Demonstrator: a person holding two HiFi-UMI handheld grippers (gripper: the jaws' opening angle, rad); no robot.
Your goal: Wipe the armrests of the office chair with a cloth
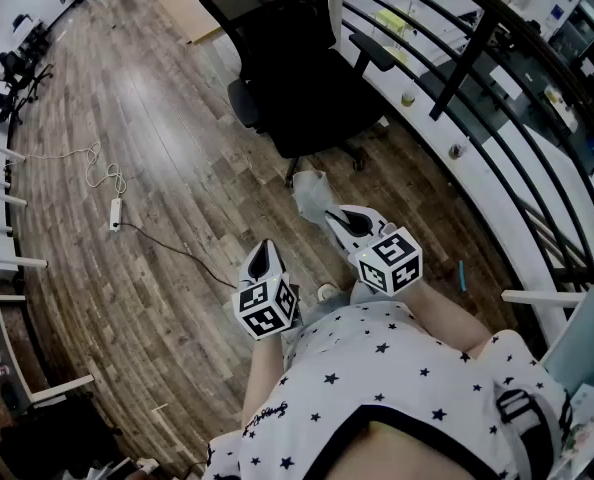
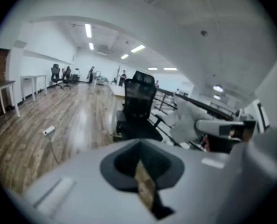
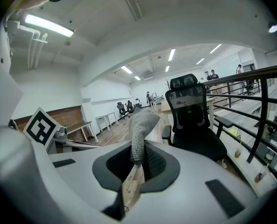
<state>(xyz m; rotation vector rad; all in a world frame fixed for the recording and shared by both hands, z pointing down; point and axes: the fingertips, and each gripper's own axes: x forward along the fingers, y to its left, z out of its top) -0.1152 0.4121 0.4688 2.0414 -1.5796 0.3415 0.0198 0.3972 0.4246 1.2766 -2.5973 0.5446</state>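
The office chair (image 1: 302, 78) is black all over: mesh back, seat and armrests alike. The cloth (image 3: 139, 127) is light grey with a fine knitted weave. The left gripper (image 1: 265, 251) and the right gripper (image 1: 333, 214) are pale grey-white, each bearing black-and-white square marker patterns. The floor (image 1: 157, 118) is brown wood planking with a streaky grain. The person's shirt (image 1: 377, 368) is white, scattered with small black stars. The railing (image 1: 467, 53) is black.
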